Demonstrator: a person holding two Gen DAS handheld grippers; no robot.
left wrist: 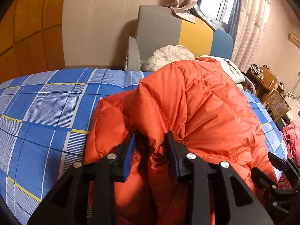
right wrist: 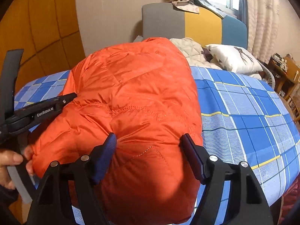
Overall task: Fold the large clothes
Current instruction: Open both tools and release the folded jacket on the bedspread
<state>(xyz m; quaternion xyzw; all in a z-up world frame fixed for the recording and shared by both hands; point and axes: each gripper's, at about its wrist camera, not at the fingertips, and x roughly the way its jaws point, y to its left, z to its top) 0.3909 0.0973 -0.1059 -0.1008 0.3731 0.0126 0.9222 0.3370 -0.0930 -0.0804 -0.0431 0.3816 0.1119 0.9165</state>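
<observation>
Bed (right wrist: 243, 112): covered by a blue checked sheet with yellow lines; it serves as the flat surface for the folding, and the bare sheet to either side leaves room to lay panels out.
Headboard end (left wrist: 195, 35): a grey, yellow and blue headboard, with a cream quilted garment (left wrist: 168, 56) and a white pillow (right wrist: 234, 60) kept up there, apart from the working area.
Orange down jacket (right wrist: 140, 97): the task's garment, lying in the middle of the bed as a puffed, doubled-over bundle; its near end is bunched towards the two grippers, likely because both work from that edge.
Right gripper (right wrist: 148, 155): its jaws stand wide apart, straddling the rounded near end of the jacket. The pads look to rest beside the fabric rather than pinch it, so this reads as placing or letting go, not carrying.
Left gripper (left wrist: 150, 150): its jaws are narrowly apart with a raised fold of jacket between them. Whether the pads press on that fold cannot be told. In the right wrist view it reaches the jacket's left edge.
Person's hand (right wrist: 11, 161): wrapped around the left gripper's handle at the bed's near side.
Stage, as a judgement: a fold has been laid over and the bundle awaits smoothing or another fold.
</observation>
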